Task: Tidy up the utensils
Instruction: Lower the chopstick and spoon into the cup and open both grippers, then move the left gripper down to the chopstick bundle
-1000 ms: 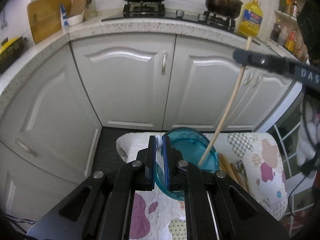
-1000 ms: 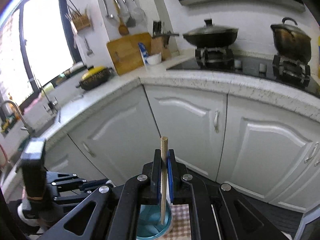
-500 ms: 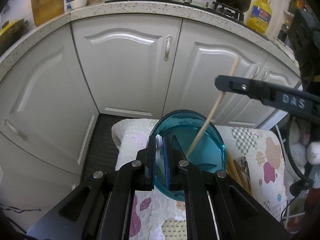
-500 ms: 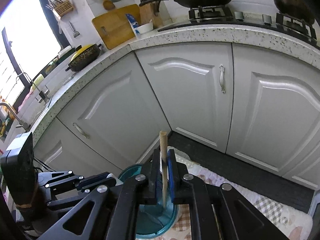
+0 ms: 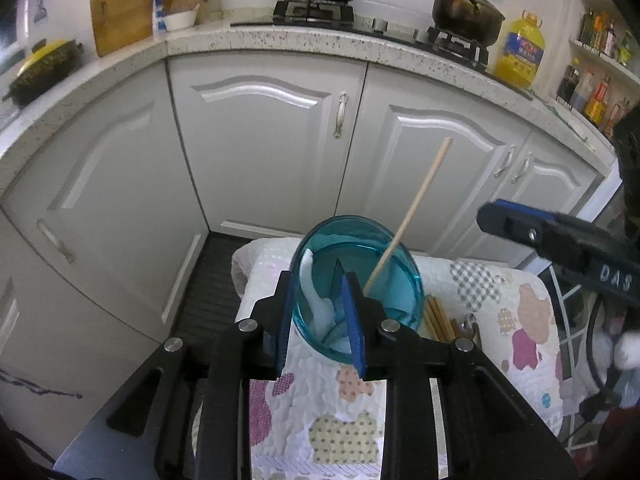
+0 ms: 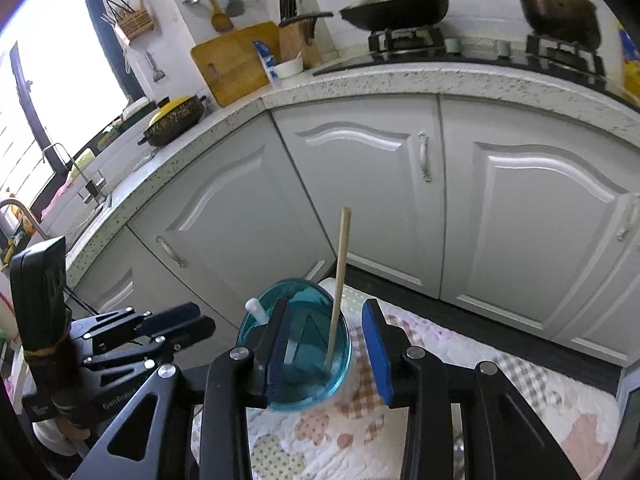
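A translucent blue cup (image 5: 394, 280) stands on a patterned cloth (image 5: 500, 300). A wooden chopstick (image 5: 412, 208) leans in it beside a white spoon (image 5: 316, 300). My left gripper (image 5: 319, 320) is opening, its jaws straddling the cup's near wall and the spoon without pressing on them. My right gripper (image 6: 326, 348) is opening too. The chopstick (image 6: 340, 276) stands free between its blue pads (image 6: 376, 352), over the cup (image 6: 308, 292). Each gripper also shows in the other's view: the right gripper (image 5: 560, 240) at the right edge, the left gripper (image 6: 172, 328) low on the left.
More wooden chopsticks (image 5: 436, 320) and a metal spoon (image 5: 468, 324) lie on the cloth right of the cup. White cabinet doors (image 5: 264, 152) stand close behind. A stone counter (image 5: 280, 40) carries a wok, a pot and a yellow oil bottle (image 5: 520, 52).
Both grippers were shut, the left on the cup's rim, the right on the chopstick. Both have opened. The chopstick now stands loose in the cup, and the right gripper has sunk lower.
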`<state>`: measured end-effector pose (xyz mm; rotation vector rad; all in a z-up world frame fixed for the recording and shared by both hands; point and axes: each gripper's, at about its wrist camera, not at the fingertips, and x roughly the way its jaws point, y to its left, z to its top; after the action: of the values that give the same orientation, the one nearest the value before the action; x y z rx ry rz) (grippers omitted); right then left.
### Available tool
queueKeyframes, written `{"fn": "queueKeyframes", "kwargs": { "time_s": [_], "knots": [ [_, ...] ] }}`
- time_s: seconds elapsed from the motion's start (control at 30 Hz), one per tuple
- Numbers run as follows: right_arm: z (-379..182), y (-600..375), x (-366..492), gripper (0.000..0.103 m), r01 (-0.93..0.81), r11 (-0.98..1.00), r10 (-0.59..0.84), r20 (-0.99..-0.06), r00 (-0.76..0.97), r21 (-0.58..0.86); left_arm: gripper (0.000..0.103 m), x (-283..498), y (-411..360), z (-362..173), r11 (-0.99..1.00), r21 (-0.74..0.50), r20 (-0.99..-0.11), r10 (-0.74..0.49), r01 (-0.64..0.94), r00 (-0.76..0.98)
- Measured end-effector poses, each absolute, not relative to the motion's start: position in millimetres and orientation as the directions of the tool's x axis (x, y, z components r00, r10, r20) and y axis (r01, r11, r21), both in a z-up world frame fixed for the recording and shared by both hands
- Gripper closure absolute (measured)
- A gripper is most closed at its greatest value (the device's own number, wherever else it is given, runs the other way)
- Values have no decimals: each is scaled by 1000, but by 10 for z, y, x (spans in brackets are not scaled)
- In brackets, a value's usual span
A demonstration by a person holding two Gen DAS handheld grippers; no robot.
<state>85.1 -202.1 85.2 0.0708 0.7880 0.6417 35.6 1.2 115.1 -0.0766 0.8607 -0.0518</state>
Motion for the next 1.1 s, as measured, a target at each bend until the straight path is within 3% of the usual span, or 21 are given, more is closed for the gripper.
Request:
{"fn": "queueKeyframes", "kwargs": {
  "time_s": [0.27,1.1],
  "knots": [
    [815,-2313,334,63,-455,861,484,-637,599,227,79,55,-306,1227,996,-82,-732,-72,16,677],
    [592,-3238,-399,62,-214,962,271,-683,679,169,79,-264,-1271,1002,988,-96,-747,-153,122,647]
  ]
}}
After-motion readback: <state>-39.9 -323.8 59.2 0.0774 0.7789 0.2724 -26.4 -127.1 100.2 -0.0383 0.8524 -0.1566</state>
